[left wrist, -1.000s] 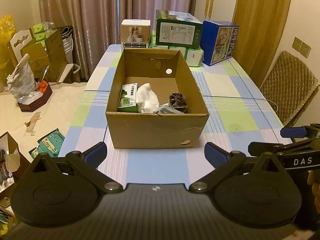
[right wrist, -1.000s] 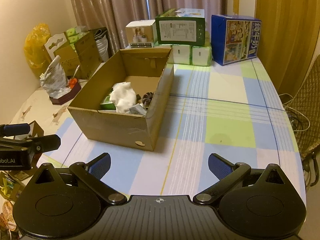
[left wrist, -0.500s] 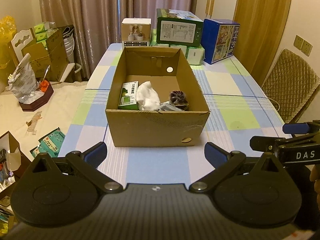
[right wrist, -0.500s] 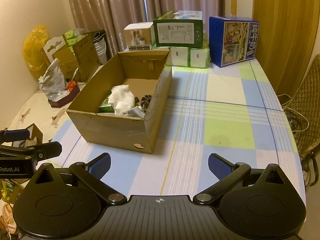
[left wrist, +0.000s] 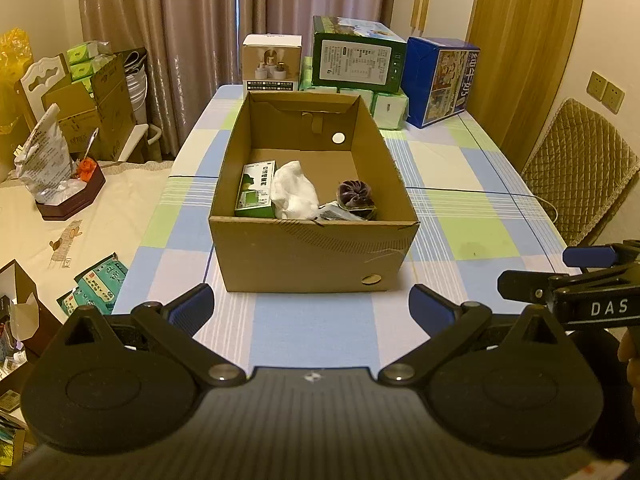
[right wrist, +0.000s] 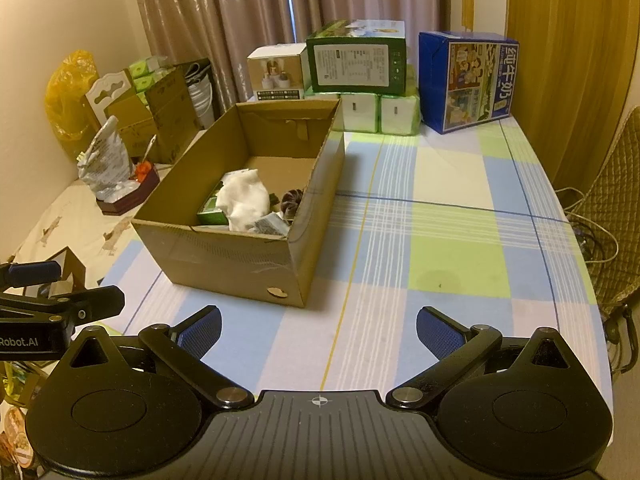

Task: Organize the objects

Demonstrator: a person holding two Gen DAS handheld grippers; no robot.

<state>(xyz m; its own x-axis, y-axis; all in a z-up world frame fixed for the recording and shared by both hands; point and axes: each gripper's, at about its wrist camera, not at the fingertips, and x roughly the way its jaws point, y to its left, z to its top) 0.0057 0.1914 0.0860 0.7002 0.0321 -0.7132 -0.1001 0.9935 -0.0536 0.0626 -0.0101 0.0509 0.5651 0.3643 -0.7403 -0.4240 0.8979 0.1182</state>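
Observation:
An open cardboard box (left wrist: 312,254) (right wrist: 224,252) stands on the checked tablecloth. Inside lie a green packet (left wrist: 256,188), a white crumpled cloth (left wrist: 296,196) (right wrist: 246,200), a dark purple round thing (left wrist: 354,196) (right wrist: 291,200) and a silvery sachet (left wrist: 338,214). My left gripper (left wrist: 311,306) hovers open over the table's near edge, in front of the box, with nothing between its fingers. My right gripper (right wrist: 318,330) is open and empty too, to the right of the box; its fingers (left wrist: 524,286) show at the left wrist view's right edge.
Cartons are stacked at the table's far end: white (left wrist: 272,63), green (left wrist: 358,58), blue (left wrist: 440,80). A quilted chair (left wrist: 580,172) stands to the right. A side table (left wrist: 60,232) with a bag and packets lies left. Bare tablecloth (right wrist: 440,240) stretches right of the box.
Both grippers have drawn back and risen slightly, so the box looks a little farther off. Both stay open and the box's contents have not moved.

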